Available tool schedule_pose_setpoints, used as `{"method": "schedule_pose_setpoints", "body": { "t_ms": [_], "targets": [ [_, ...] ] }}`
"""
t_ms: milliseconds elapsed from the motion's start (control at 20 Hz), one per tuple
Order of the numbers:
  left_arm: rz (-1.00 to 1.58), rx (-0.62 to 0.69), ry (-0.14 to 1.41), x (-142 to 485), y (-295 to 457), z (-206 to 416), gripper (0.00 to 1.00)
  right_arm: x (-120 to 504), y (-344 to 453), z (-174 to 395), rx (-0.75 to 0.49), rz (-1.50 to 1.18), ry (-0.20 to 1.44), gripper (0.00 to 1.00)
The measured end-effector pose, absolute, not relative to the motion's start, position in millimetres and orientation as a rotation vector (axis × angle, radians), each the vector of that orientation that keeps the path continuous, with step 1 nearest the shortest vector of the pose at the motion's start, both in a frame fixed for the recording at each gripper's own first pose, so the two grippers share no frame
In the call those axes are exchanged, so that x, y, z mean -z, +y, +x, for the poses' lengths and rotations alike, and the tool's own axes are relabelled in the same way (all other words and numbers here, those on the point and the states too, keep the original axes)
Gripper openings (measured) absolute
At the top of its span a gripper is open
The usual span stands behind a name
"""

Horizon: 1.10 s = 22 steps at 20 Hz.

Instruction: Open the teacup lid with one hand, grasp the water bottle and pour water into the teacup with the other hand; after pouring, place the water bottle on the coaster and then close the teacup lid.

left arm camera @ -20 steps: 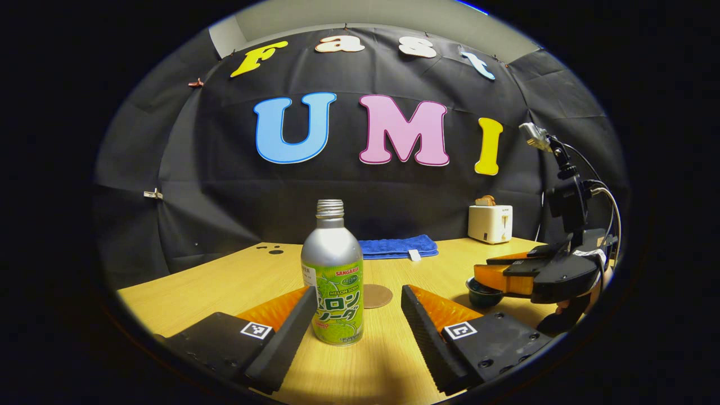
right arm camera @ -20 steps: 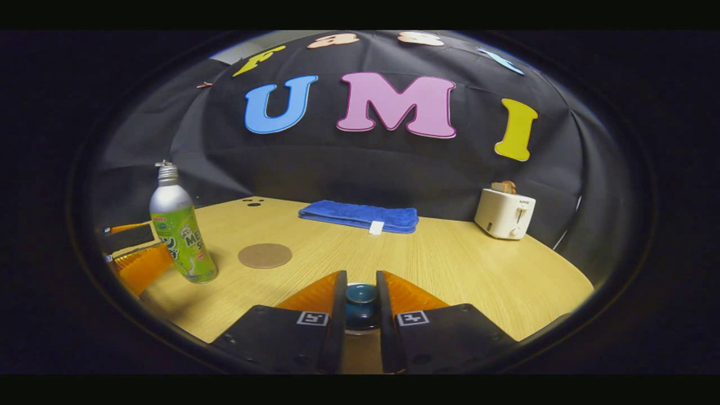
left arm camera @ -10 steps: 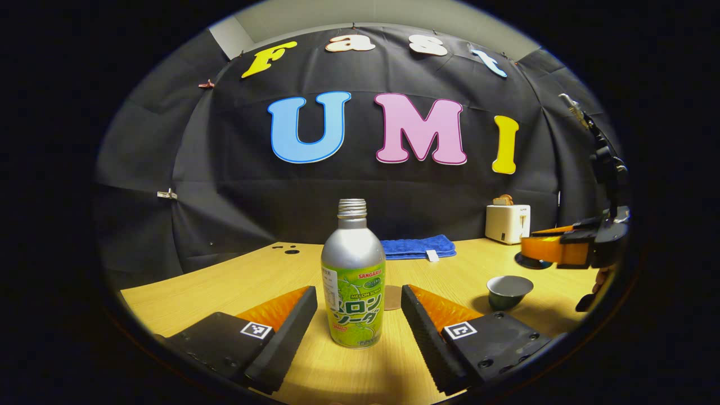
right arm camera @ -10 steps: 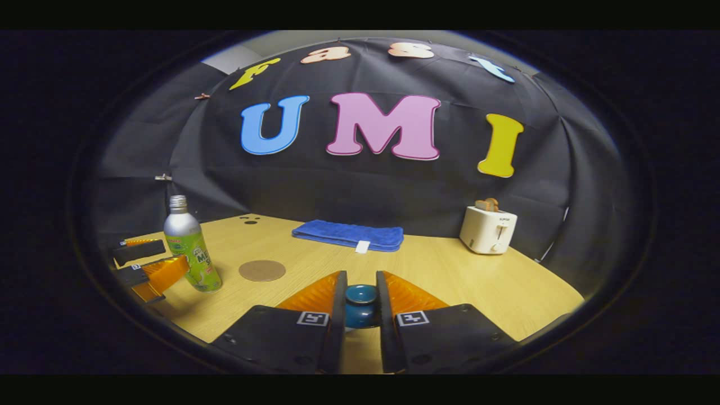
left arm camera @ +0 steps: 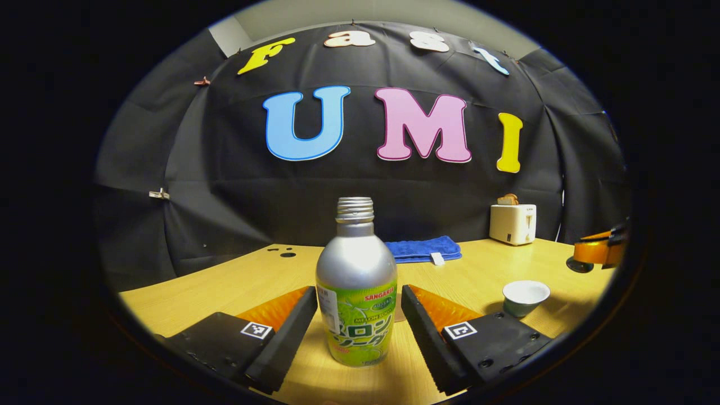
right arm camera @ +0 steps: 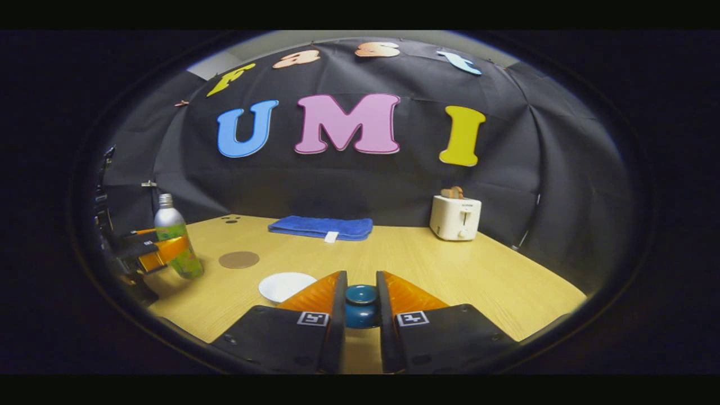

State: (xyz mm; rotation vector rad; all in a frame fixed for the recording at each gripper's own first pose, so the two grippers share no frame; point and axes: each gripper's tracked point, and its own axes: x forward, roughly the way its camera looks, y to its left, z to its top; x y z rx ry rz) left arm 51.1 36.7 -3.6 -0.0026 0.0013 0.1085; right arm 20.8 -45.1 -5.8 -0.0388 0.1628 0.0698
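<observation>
Standing upright on the tabletop [left arm camera: 225, 287], the water bottle [left arm camera: 356, 284] points its open threaded neck straight up, with its long axis vertical. You can read "SANGARIA" and "MELON SODA" on its green label, above large Japanese characters. Your left gripper [left arm camera: 356, 318] is spread wide, one finger on each side of the bottle; I cannot see either finger touching it. Behind the bottle a small piece of the round coaster [right arm camera: 239, 259] shows, and in the right gripper view it lies flat just beside the bottle. Your right gripper [right arm camera: 360, 301] is clenched on the knob of the dark blue teacup lid [right arm camera: 361, 305] and holds it away from the teacup [left arm camera: 525, 297], which stands uncovered, with white inside, to the right of the bottle. A blue towel [left arm camera: 422, 249] and a white toaster [left arm camera: 512, 223] are near the back wall.
</observation>
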Motion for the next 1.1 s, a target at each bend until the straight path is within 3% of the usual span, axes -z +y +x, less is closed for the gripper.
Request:
{"method": "schedule_pose_setpoints", "body": {
  "t_ms": [50,200,250,350,500,600,1100],
  "targets": [
    [-0.001,-0.097,0.003,3.0,35.8,56.2,0.95,11.4,-46.4,18.7,-0.072,-0.024,0.174,0.32],
    [0.004,-0.092,0.003,3.6,39.1,66.6,0.93,15.6,-50.1,20.3,-0.070,-0.007,0.164,0.29],
    [0.003,-0.093,0.003,3.7,39.8,67.4,0.86,15.0,-50.8,21.9,-0.070,-0.006,0.153,0.29],
    [0.007,-0.090,0.004,4.1,38.7,68.7,0.84,17.5,-50.4,24.2,-0.074,0.003,0.150,0.26],
    [0.066,-0.038,0.005,3.7,22.2,71.0,0.81,14.1,-51.0,26.3,-0.078,0.012,0.131,0.32],
    [0.185,-0.023,0.002,1.1,16.4,74.7,0.81,13.7,-53.3,29.6,-0.074,0.008,0.122,0.25],
    [0.755,0.124,0.010,-23.9,-29.6,105.5,0.80,-1.7,-67.9,32.9,-0.026,-0.001,0.008,0.29]
  ]
}}
